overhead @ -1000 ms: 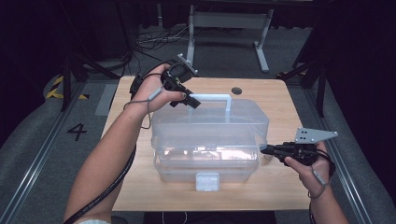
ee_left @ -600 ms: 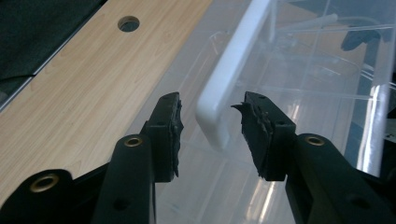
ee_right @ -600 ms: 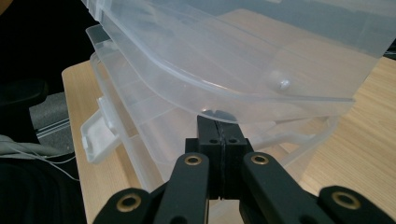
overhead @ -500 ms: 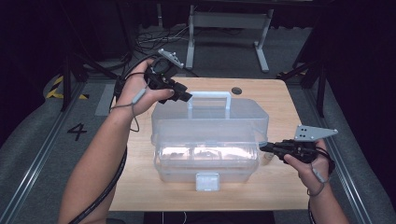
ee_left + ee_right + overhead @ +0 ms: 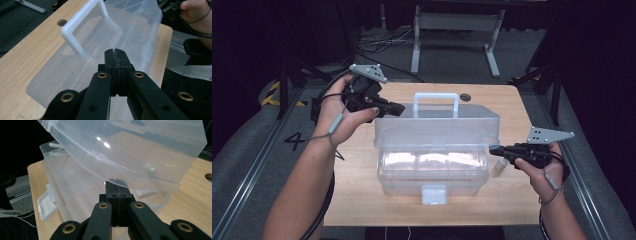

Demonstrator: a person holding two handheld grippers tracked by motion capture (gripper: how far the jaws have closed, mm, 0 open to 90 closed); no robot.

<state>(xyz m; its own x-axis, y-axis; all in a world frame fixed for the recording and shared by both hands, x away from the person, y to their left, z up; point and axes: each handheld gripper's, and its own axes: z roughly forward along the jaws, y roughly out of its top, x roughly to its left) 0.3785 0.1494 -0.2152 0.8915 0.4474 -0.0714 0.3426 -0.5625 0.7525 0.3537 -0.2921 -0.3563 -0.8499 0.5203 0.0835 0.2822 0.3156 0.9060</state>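
At the middle of the wooden table (image 5: 362, 200) sits a clear plastic storage box (image 5: 432, 172), its lid (image 5: 437, 127) raised on the far hinge and tilted up, the white handle (image 5: 435, 102) standing on top and the white latch (image 5: 434, 194) hanging free at the near wall. The left tongs (image 5: 398, 107) are clenched on nothing, hovering at the lid's far left corner; in the left gripper view the closed tips (image 5: 115, 52) sit over the lid just near the handle (image 5: 82, 27). The right tongs (image 5: 493, 150) are also clenched and empty, their tips at the right end of the box under the lid's edge, as the right gripper view shows them (image 5: 116, 183) beneath the lifted lid (image 5: 130, 152).

The likely trouble is the lid dropping: it seems propped only by the right tips, and a small slip would let it fall shut. Pushing sideways with either tongs could slide the light box across the table. A small pale bottle (image 5: 499, 166) stands just right of the box, near the right hand (image 5: 544, 172), and could be knocked over.
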